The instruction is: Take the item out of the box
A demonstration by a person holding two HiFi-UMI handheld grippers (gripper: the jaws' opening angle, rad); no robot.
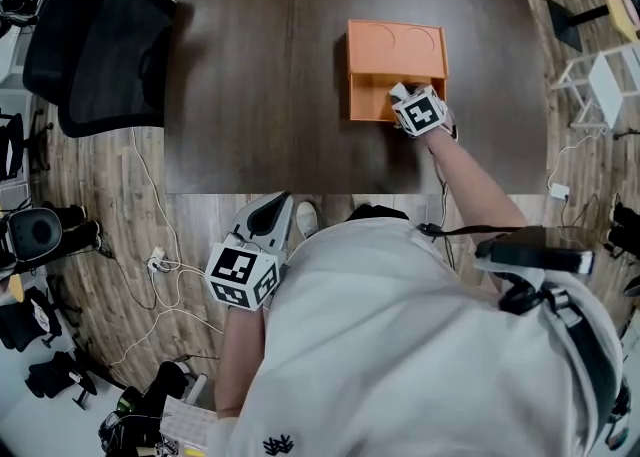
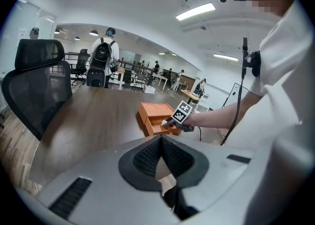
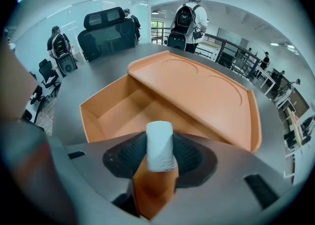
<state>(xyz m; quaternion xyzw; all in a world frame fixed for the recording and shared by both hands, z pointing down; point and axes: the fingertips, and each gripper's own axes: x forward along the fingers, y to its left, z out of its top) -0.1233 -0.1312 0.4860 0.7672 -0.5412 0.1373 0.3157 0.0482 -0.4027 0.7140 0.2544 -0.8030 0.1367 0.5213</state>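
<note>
Right gripper (image 3: 160, 159) clamps white roll (image 3: 160, 143) mid-body at 5 o'clock of orange box (image 3: 118, 113); likely light, soft, squashable; left gripper (image 2: 161, 143) closed, empty.

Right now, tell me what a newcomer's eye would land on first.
The orange box stands out on the dark table, right of centre. The right tongs grip a white roll at the box's near edge. The left tongs are shut and empty, held back by the person's body, off the table.
</note>
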